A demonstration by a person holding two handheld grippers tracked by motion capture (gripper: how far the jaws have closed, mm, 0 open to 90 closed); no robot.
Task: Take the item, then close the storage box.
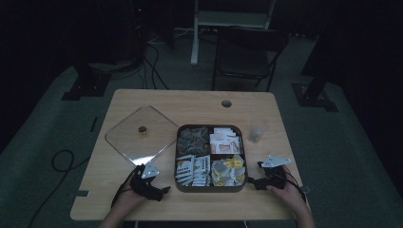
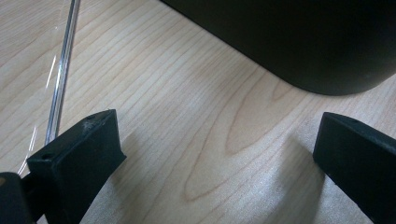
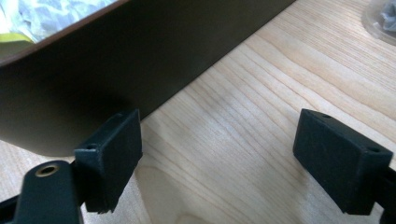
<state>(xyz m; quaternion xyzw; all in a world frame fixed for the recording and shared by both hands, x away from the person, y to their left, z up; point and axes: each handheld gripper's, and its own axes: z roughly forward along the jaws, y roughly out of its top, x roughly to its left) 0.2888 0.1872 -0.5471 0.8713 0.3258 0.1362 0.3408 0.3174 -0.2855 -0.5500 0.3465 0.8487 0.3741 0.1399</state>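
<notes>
The wooden table [image 1: 142,97] carries a dark four-compartment box [image 1: 210,127] of packets at its middle, and the clear lid [image 1: 124,140] lies flat to its left, probably set aside for reaching in. The left gripper [image 1: 154,187] and right gripper [image 1: 259,178] flank the box's near corners (jaws wide apart, holding nothing), seemingly waiting.
</notes>
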